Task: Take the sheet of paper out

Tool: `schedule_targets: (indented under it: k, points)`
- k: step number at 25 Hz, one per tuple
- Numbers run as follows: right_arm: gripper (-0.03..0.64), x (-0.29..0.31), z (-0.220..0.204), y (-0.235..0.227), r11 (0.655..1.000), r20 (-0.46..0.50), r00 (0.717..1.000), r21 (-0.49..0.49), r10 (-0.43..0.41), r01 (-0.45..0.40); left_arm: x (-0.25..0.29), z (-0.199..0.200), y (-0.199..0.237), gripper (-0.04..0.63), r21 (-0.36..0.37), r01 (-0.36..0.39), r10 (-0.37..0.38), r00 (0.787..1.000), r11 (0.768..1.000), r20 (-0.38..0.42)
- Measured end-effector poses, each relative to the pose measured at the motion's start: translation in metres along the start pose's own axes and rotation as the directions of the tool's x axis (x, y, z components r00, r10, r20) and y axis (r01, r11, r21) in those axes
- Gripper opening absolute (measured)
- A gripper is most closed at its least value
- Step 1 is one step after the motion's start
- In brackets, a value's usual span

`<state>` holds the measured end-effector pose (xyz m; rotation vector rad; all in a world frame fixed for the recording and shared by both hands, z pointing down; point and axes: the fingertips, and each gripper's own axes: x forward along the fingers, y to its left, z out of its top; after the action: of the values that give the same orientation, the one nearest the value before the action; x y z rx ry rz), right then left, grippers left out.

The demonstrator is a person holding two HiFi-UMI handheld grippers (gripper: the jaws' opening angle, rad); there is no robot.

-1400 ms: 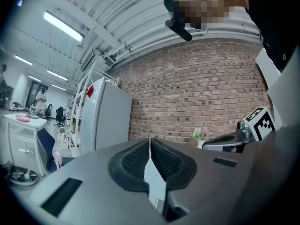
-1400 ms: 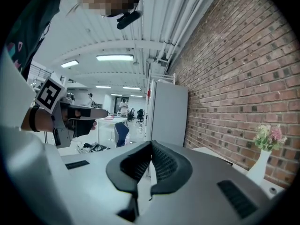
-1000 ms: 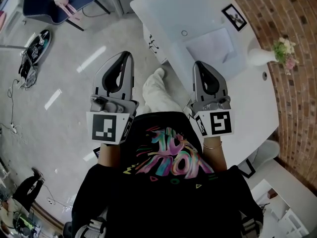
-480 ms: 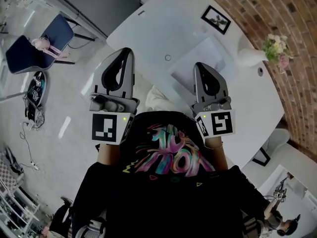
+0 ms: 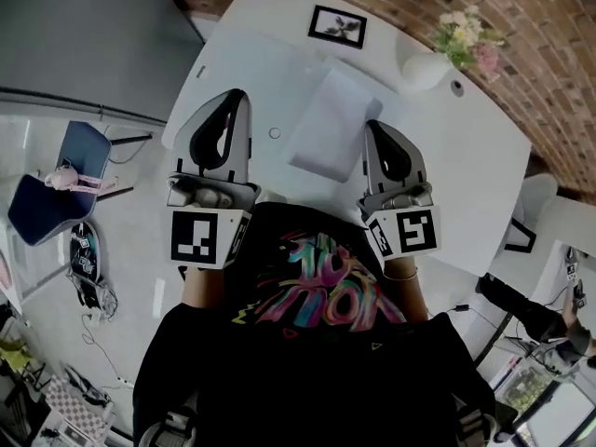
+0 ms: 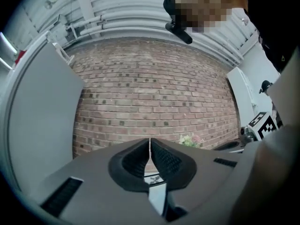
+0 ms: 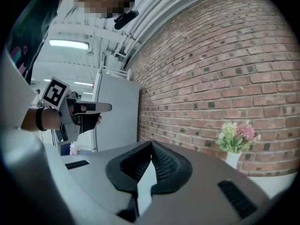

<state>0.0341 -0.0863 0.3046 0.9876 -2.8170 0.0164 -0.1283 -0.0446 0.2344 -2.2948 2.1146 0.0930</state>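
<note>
A white sheet of paper [image 5: 331, 124] lies flat on the white table [image 5: 466, 175], between and just beyond my two grippers in the head view. My left gripper [image 5: 237, 97] is held level over the table's left edge, jaws shut with nothing in them. My right gripper [image 5: 375, 127] hovers just right of the sheet's near corner, also shut and empty. In the left gripper view the pads [image 6: 161, 159] meet at the tip, and the brick wall fills the view. In the right gripper view the pads [image 7: 161, 162] touch too, and the left gripper [image 7: 89, 109] shows beyond.
A framed picture [image 5: 337, 26] stands at the table's far edge. A white vase [image 5: 424, 68] with flowers [image 7: 236, 136] is at the far right, before the brick wall [image 5: 521, 35]. A small ring mark [image 5: 274, 133] is left of the sheet. A blue chair [image 5: 56, 180] stands on the floor.
The head view has swung round, so the table and sheet now lie straight ahead. Both grippers travelled with the turn and stayed shut.
</note>
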Motion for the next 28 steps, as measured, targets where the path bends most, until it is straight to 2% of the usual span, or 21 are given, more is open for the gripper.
schedule_targets:
  k: [3, 6, 12, 17, 22, 28]
  points:
    - [0.018, -0.01, 0.003, -0.021, 0.996, 0.002, 0.996, 0.007, -0.087, 0.087, 0.023, 0.004, -0.014, 0.031, -0.001, 0.099, -0.099, 0.995, 0.995, 0.013]
    - [0.018, -0.022, 0.003, -0.038, 0.982, -0.01, 0.982, 0.019, -0.187, 0.187, 0.043, -0.002, -0.022, 0.031, -0.007, 0.177, -0.177, 0.984, 0.984, -0.018]
    - [0.018, -0.04, -0.005, -0.058, 0.936, -0.054, 0.936, 0.048, -0.347, 0.35, 0.075, -0.017, -0.039, 0.031, -0.028, 0.323, -0.324, 0.944, 0.946, -0.069]
    - [0.018, -0.047, -0.012, -0.063, 0.909, -0.074, 0.91, 0.056, -0.408, 0.413, 0.079, -0.03, -0.051, 0.031, -0.066, 0.398, -0.403, 0.912, 0.915, -0.082]
    - [0.018, -0.048, -0.002, -0.06, 0.884, -0.052, 0.888, 0.081, -0.457, 0.46, 0.082, -0.034, -0.059, 0.031, -0.082, 0.454, -0.46, 0.884, 0.887, -0.083]
    - [0.018, -0.05, -0.005, -0.057, 0.876, -0.067, 0.88, 0.083, -0.47, 0.475, 0.083, -0.038, -0.062, 0.031, -0.092, 0.48, -0.487, 0.869, 0.872, -0.088]
